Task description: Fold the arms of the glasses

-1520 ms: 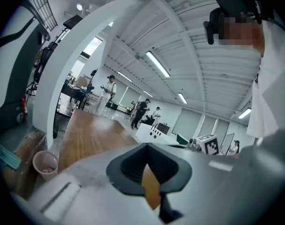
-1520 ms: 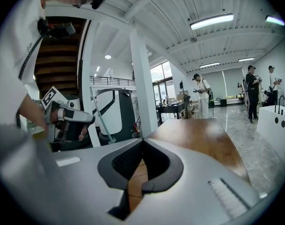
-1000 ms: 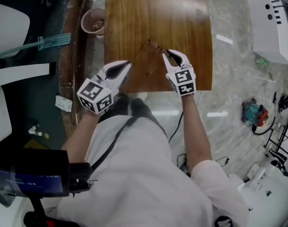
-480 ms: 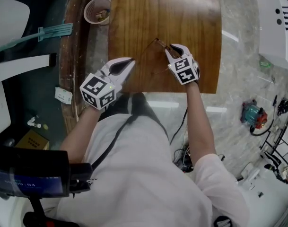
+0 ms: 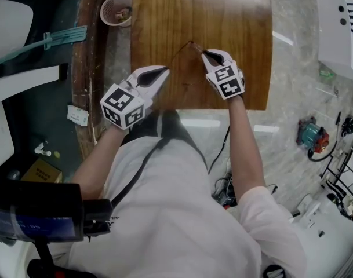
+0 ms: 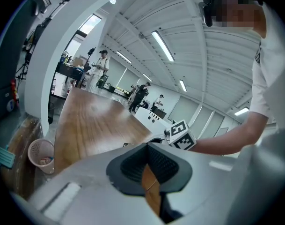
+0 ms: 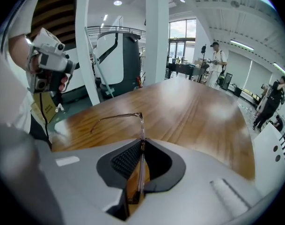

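Thin brown-rimmed glasses (image 5: 190, 43) lie on the wooden table (image 5: 234, 16), one arm (image 7: 115, 118) unfolded and reaching left. My right gripper (image 5: 204, 52) has just been closing and now pinches the front frame edge-on (image 7: 141, 125) between its pads (image 7: 126, 158). My left gripper (image 5: 164, 70) is shut with nothing between its pads (image 6: 133, 165), hovering close to the free end of the arm, apart from it. In the left gripper view the right gripper's marker cube (image 6: 181, 135) shows beyond the jaws.
A pink wastebasket (image 5: 116, 10) stands on the floor left of the table. The table's near edge (image 5: 211, 108) runs just under both grippers. A teal tool (image 5: 311, 136) lies on the floor at the right. People stand far off in the hall.
Both grippers have sunk toward the table. The right gripper's jaws opened wide, then closed on the glasses' front frame. The left gripper stayed shut.
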`<state>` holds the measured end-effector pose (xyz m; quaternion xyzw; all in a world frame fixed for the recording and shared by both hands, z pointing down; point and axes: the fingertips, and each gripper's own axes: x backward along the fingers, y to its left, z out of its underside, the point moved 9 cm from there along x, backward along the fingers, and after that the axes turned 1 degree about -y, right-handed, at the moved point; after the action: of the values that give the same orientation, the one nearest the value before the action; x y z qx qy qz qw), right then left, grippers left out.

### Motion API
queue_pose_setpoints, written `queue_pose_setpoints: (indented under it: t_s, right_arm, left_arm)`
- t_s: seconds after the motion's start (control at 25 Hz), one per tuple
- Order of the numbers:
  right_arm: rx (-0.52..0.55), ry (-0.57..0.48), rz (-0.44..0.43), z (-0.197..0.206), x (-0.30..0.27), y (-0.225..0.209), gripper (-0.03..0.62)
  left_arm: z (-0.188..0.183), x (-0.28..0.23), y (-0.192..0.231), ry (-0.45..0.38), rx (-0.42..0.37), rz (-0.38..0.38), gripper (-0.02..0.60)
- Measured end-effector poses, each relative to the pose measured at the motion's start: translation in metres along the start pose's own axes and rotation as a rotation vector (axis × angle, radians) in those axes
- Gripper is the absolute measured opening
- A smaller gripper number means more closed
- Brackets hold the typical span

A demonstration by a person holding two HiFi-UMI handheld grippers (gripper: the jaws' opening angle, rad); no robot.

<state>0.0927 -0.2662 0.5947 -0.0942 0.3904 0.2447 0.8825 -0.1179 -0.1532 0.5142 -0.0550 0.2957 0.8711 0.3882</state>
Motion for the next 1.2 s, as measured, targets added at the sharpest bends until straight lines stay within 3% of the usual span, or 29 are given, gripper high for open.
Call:
queue_pose_setpoints:
  t_s: [0.28,0.56,0.92,1.0,1.2]
  right_arm:
    - [-0.086,-0.144,0.037,-0.01,0.043,0.01,0.029]
    - [-0.192,-0.321,0.076,-0.01,0.108,0.032,0.029]
    - [-0.204,-0.477,0.123,-0.016,0.171,0.059,0.029]
    - [-0.215,-0.497,0.135,-0.015,0.177,0.063,0.029]
    - [-0.251,-0.559,0.164,-0.019,0.189,0.078,0.028]
  left_arm:
    - [-0.012,0.016,-0.002,-0.003,-0.032,-0.023,0.009]
    - [-0.025,0.032,-0.032,-0.031,-0.09,-0.007,0.057]
    - [-0.03,0.036,-0.067,0.028,-0.213,0.098,0.087]
    - [-0.029,0.036,-0.072,0.042,-0.215,0.133,0.021]
    - [-0.022,0.031,-0.097,0.108,-0.191,0.231,0.015]
